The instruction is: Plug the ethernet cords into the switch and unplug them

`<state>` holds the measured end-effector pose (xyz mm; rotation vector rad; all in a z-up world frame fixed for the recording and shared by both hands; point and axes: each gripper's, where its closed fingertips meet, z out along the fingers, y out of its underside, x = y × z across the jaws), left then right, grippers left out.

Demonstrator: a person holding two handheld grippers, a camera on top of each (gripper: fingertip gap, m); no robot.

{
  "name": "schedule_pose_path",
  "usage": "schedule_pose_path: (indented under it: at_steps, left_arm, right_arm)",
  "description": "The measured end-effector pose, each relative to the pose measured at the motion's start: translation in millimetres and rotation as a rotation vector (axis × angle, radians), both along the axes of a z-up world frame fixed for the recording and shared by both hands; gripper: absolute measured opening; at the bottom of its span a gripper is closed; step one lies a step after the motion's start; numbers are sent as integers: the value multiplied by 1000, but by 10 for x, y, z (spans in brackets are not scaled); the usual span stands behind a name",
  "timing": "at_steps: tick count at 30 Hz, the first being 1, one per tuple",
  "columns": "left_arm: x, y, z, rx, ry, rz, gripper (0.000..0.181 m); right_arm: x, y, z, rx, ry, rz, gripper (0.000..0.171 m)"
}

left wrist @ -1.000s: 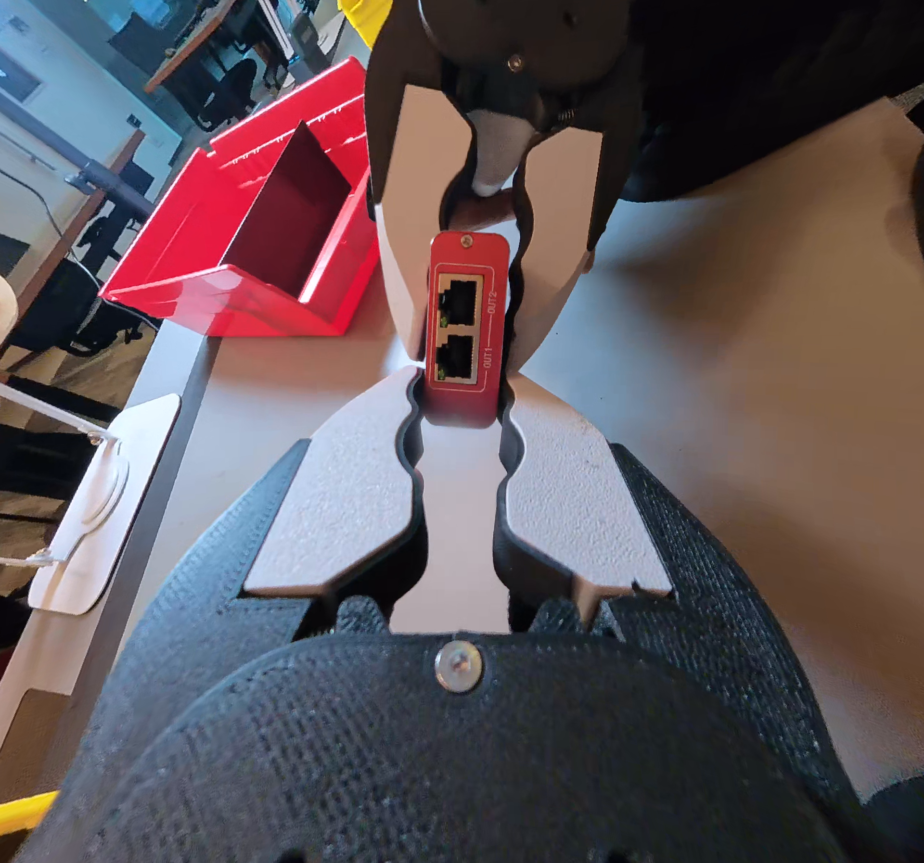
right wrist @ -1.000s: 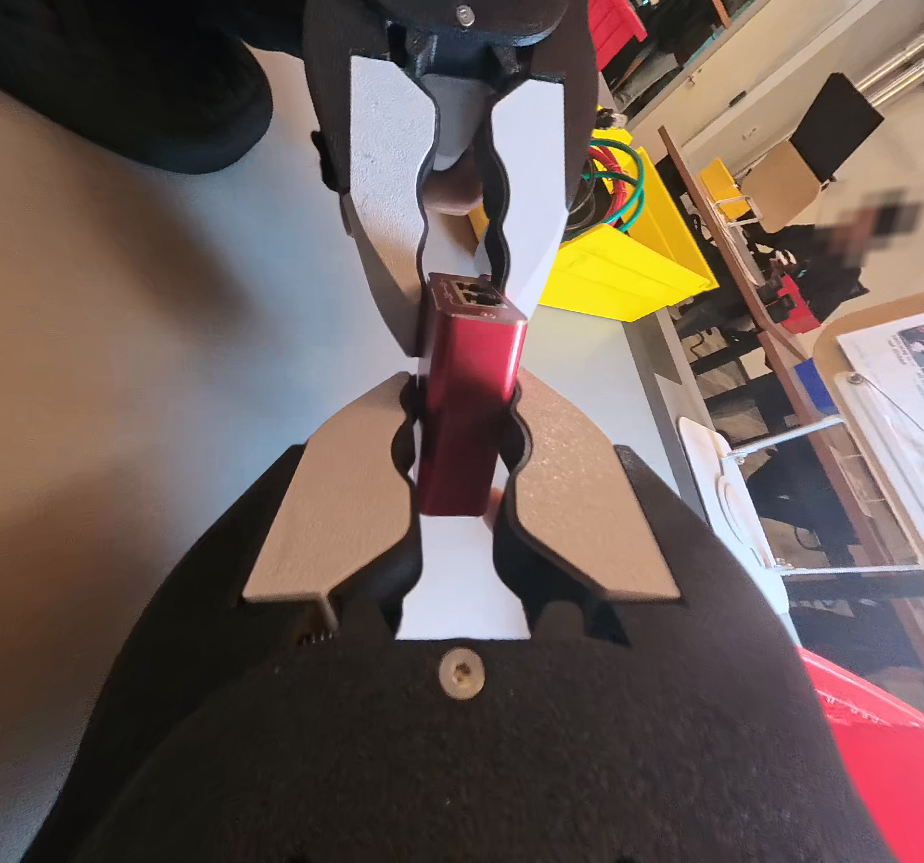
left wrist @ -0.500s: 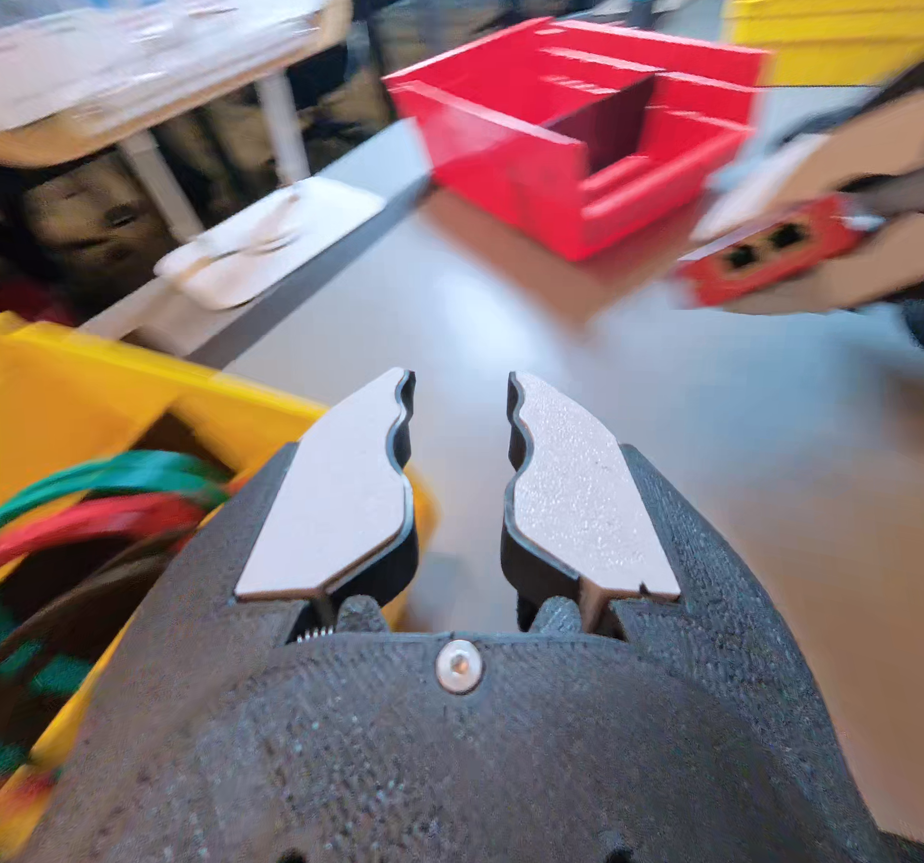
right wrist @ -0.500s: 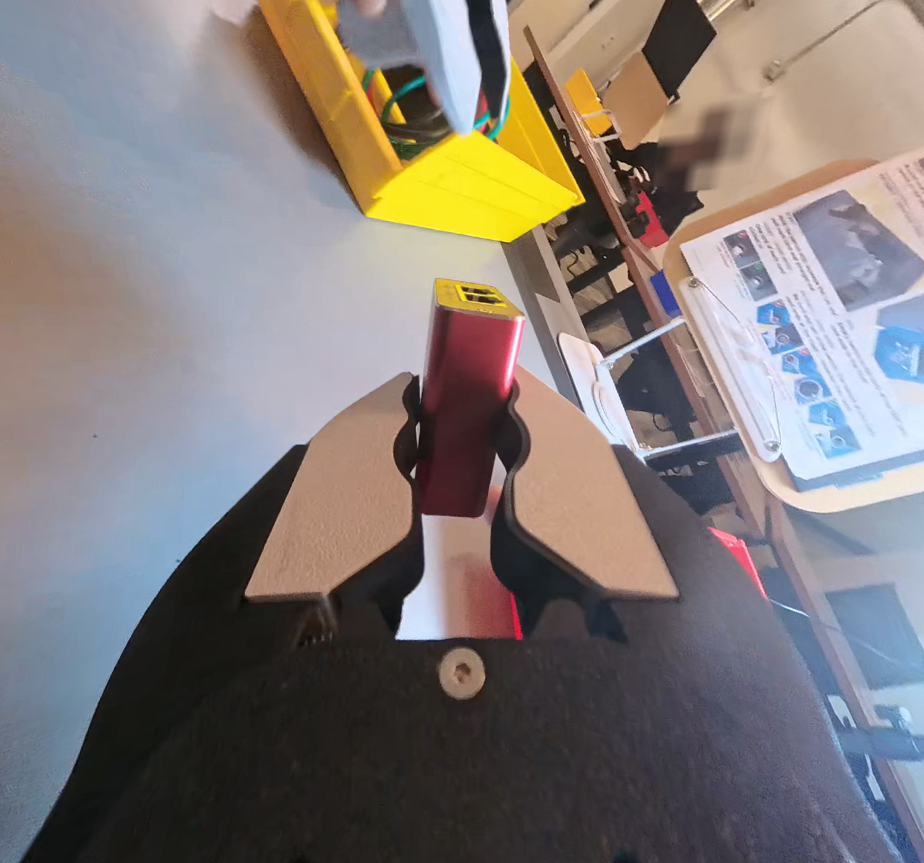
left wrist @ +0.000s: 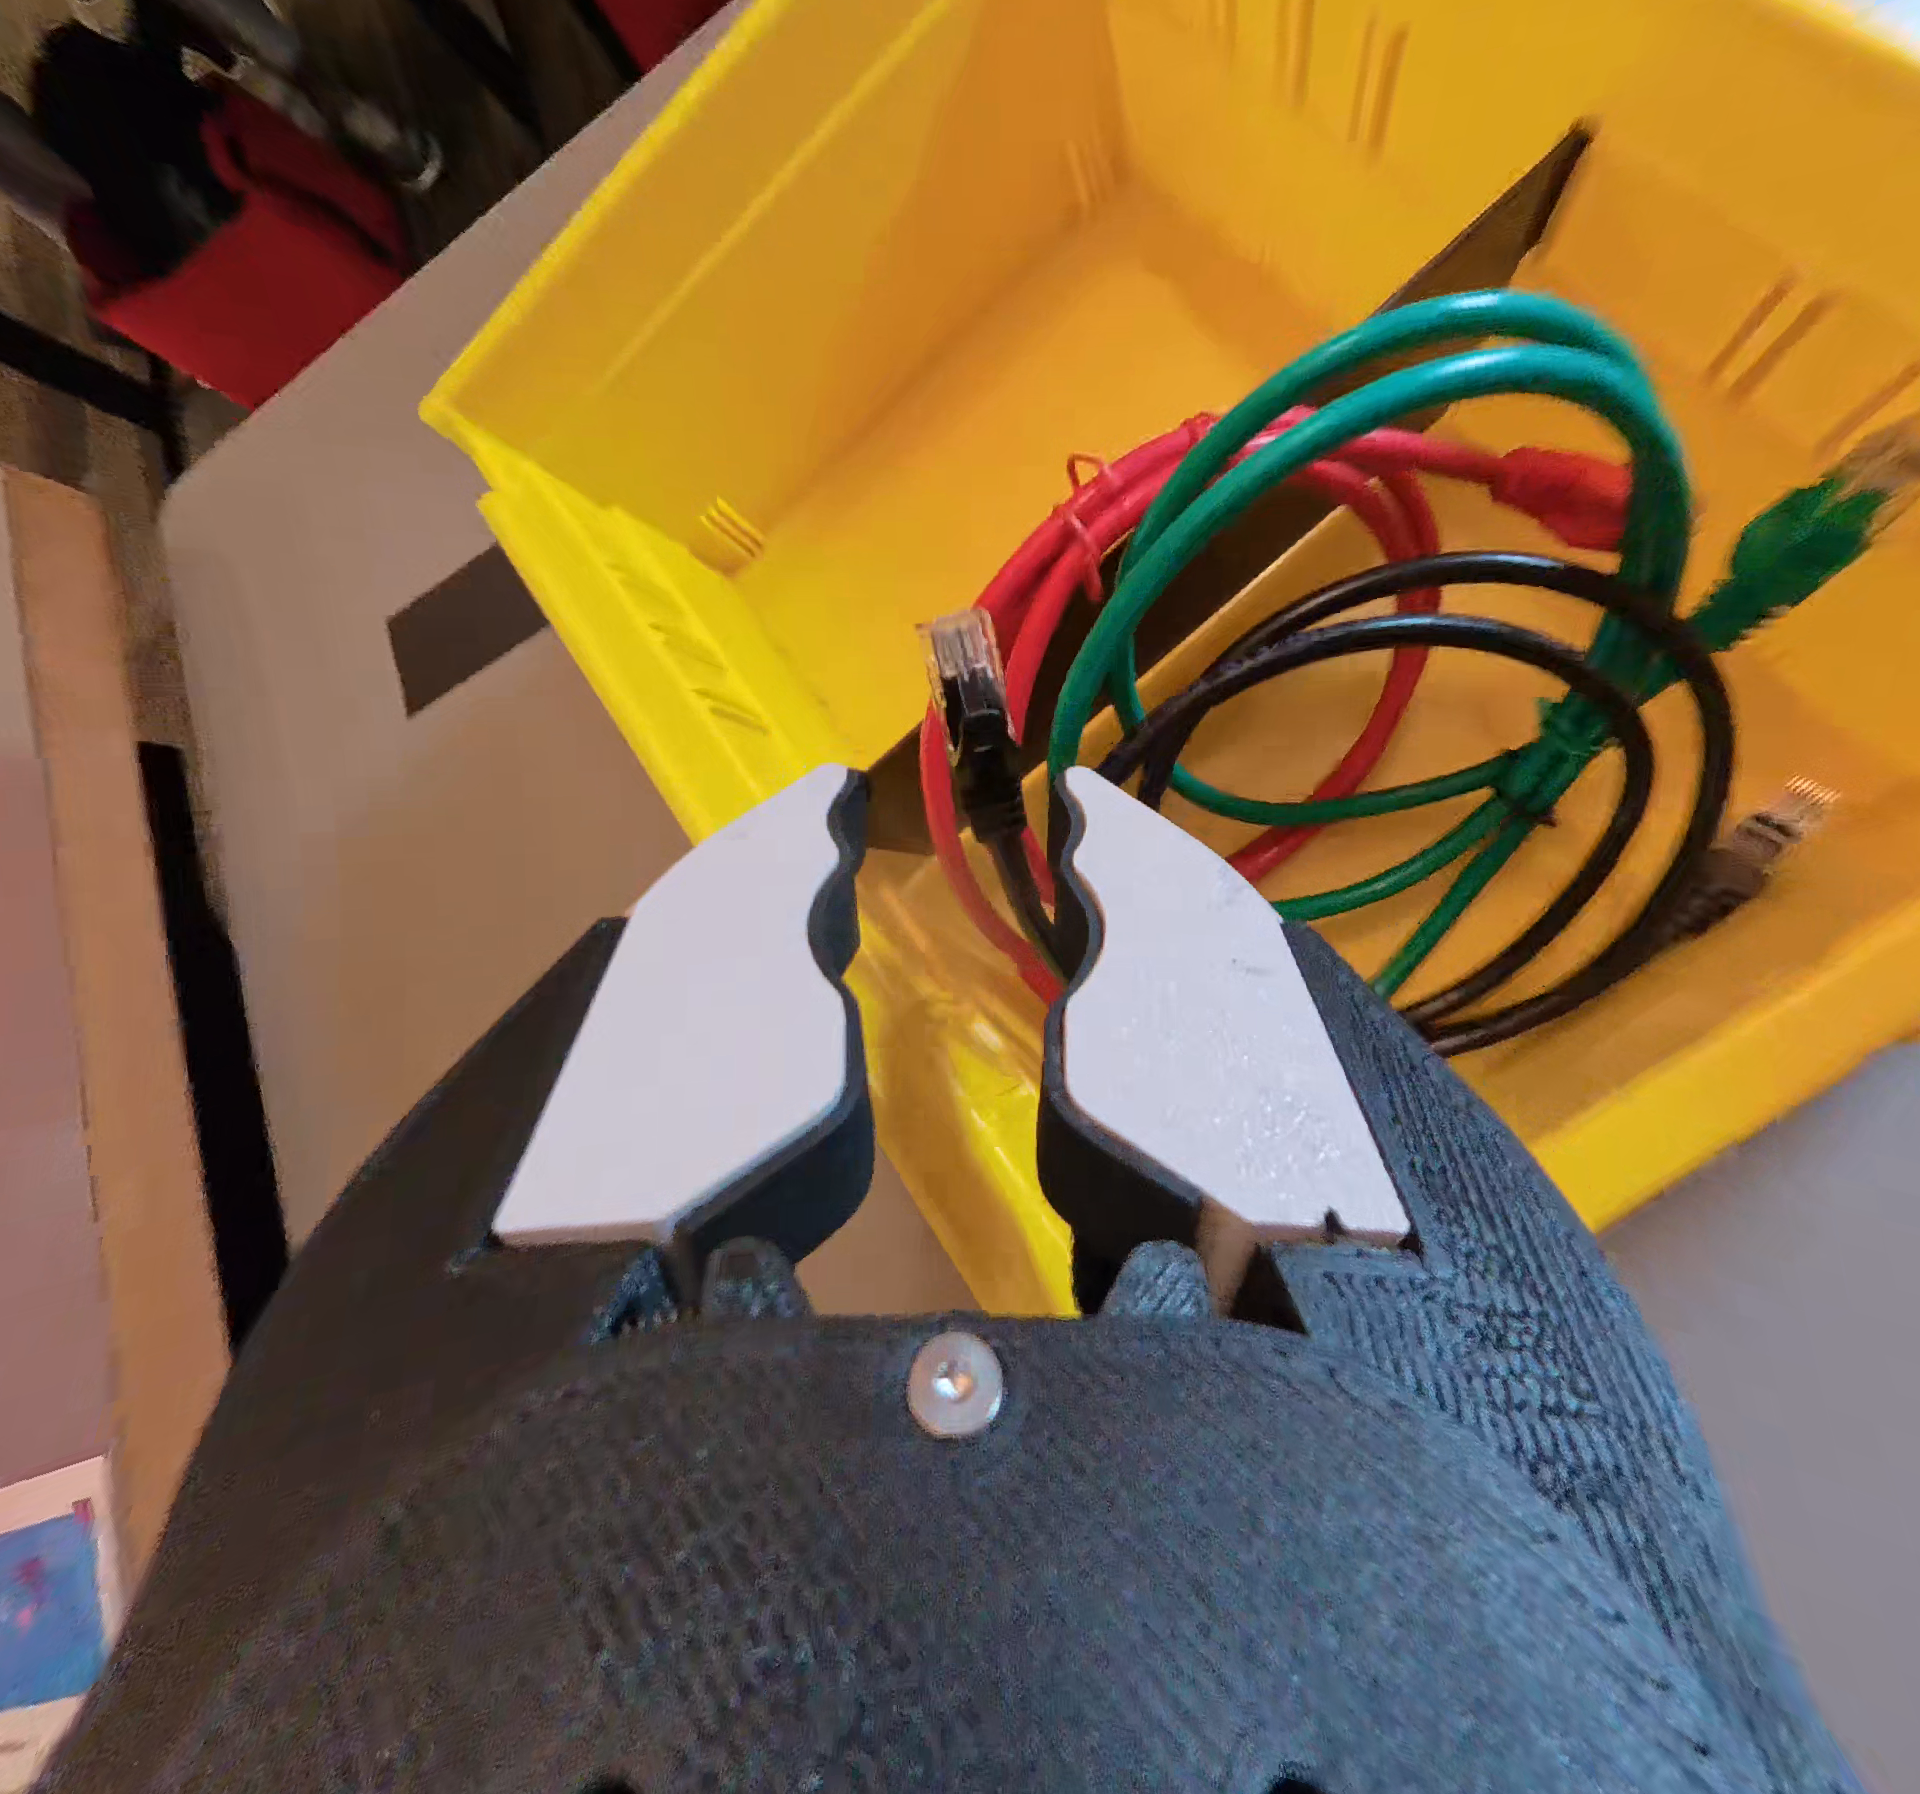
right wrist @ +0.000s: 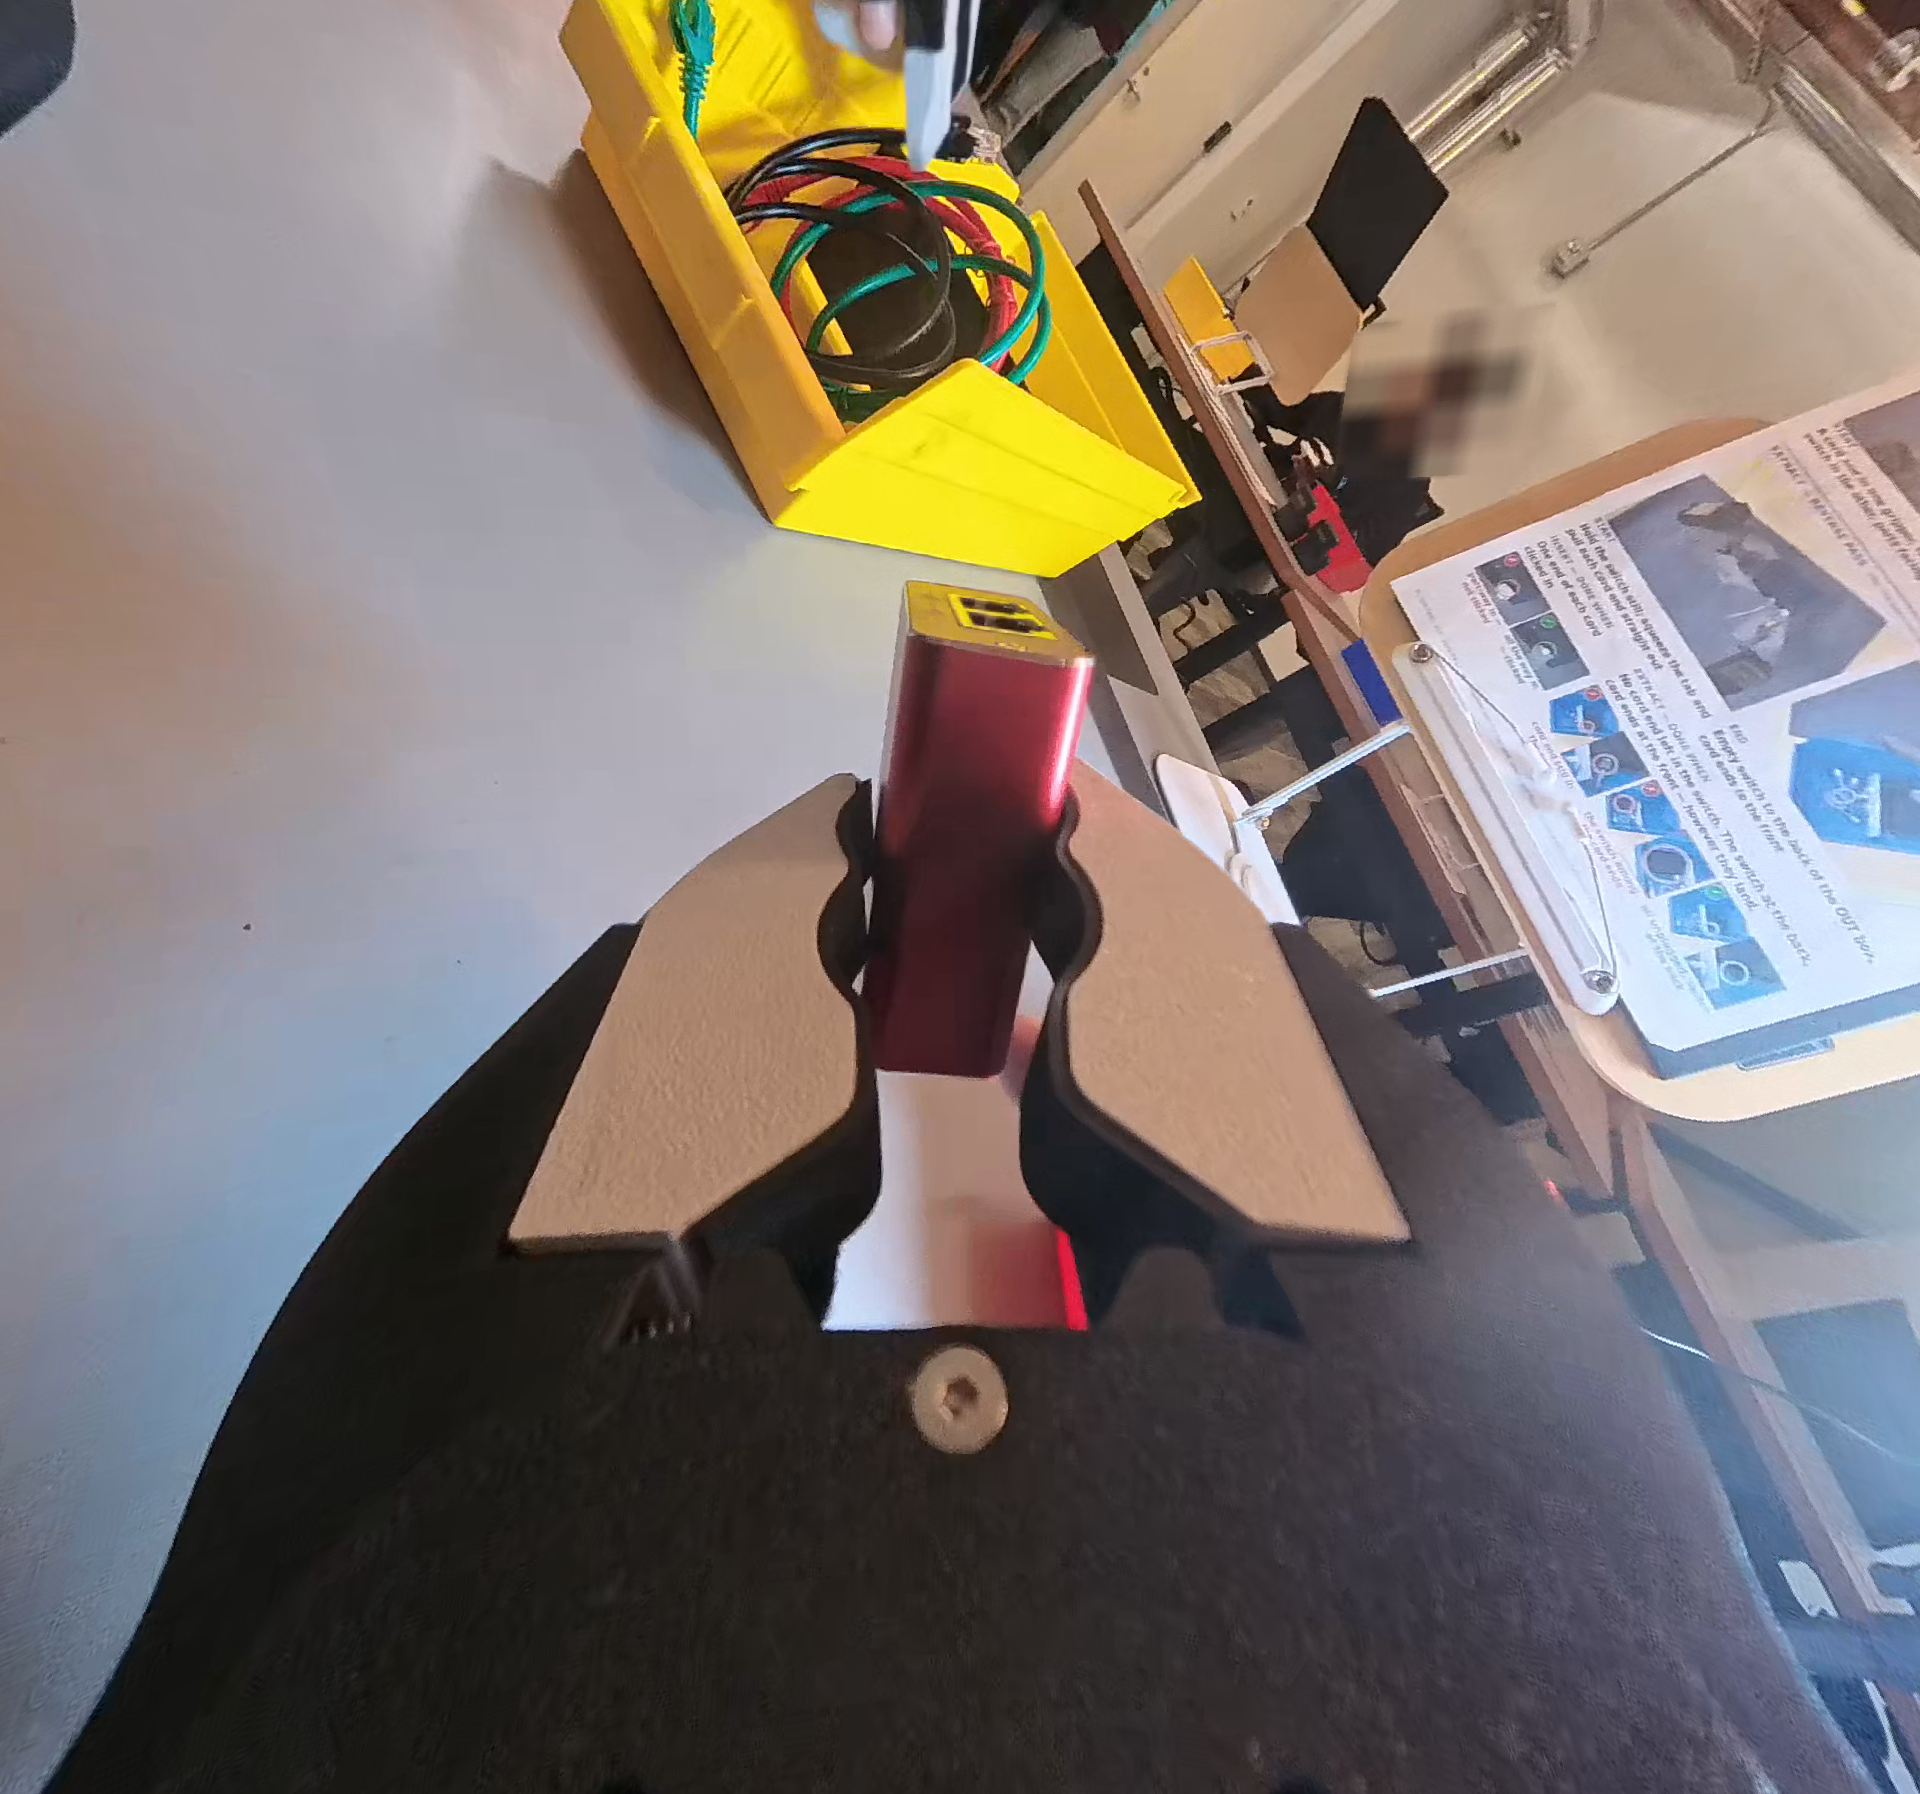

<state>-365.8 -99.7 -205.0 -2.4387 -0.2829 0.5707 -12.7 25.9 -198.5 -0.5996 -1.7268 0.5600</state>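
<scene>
My left gripper [left wrist: 956, 809] is open and hangs over the yellow bin [left wrist: 831, 310], which holds coiled red [left wrist: 1382, 705], green [left wrist: 1351, 394] and black ethernet cords [left wrist: 1558, 622]. The black cord's clear plug [left wrist: 961, 653] stands just ahead of the fingertips, and its cable runs down between the fingers, close to the right one. My right gripper [right wrist: 961, 794] is shut on the red switch [right wrist: 977, 809], whose port end points away towards the bin [right wrist: 935, 477]. The left gripper [right wrist: 935, 30] shows above the bin there.
The grey table [right wrist: 312, 497] carries the bin near its edge. A stand with a printed sheet [right wrist: 1662, 757] and a white base plate [right wrist: 1226, 809] sit beyond the edge on the right. A dark tape strip [left wrist: 468, 622] lies on the table beside the bin. There is about 40 centimetres between the tips of the two grippers.
My left gripper has left the switch end and swung over the yellow bin, now open around the black cord. My right gripper keeps hold of the switch and has turned towards the bin.
</scene>
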Motion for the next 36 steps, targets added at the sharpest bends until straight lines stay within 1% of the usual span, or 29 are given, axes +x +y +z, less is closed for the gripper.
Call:
schedule_pose_path:
  at_steps: [2, 5, 7, 10, 13, 15, 16, 17, 18, 20, 22, 23, 26, 28, 30, 32, 36]
  left_arm:
    - [-94, 2, 35, -19, 92, 12, 15]
    - [-47, 60, 164, 15, 128, -26, 13]
    - [-14, 56, 320, 37, 147, -40, 13]
    - [101, 25, 769, 119, 169, -85, 12]
    - [287, -91, 1388, 171, 225, -145, 12]
    - [504, -177, 1767, 180, 249, -215, 12]
    - [626, -218, 1907, 172, 246, -246, 12]
    - [780, -249, 1970, 145, 217, -291, 12]
    - [965, -253, 1962, 115, 170, -349, 12]
    - [1411, -193, 1751, 56, 46, -504, 12]
    - [1916, -82, 1334, 11, -122, -671, 12]
    - [2154, -19, 1065, -15, -210, -738, 12]
    - [2668, 201, 232, -93, -379, -835, 12]
    - [2895, 331, -162, -123, -447, -874, 12]
    - [3055, 467, -343, -107, -524, -893, 12]
    - [3178, 578, -410, -93, -586, -907, 12]
    - [3327, 665, -506, -146, -614, -926, 12]
  right_arm:
    - [8, 4, 15, -8, 9, 3, 28]
    - [9, 5, 37, -16, 20, 4, 28]
    - [10, 1, 47, -15, 26, 7, 28]
    - [11, 17, 68, -13, 38, -2, 29]
    - [20, 51, 123, -7, 64, -17, 29]
    - [29, 72, 162, 7, 86, -24, 28]
    - [33, 80, 178, 24, 96, -27, 29]
    - [37, 84, 191, 44, 106, -29, 29]
    - [38, 83, 195, 62, 113, -28, 29]
    - [36, 71, 170, 99, 109, -25, 29]
    - [30, 58, 121, 148, 99, -22, 29]
    - [26, 49, 91, 171, 93, -19, 28]
    - [2, 29, -19, 250, 69, -15, 28]
    - [-15, 32, -108, 312, 50, -20, 28]
    - [-31, 27, -194, 366, 31, -14, 28]
    - [-56, 26, -275, 431, 14, -5, 28]
    - [-114, -2, -419, 533, -16, 21, 28]
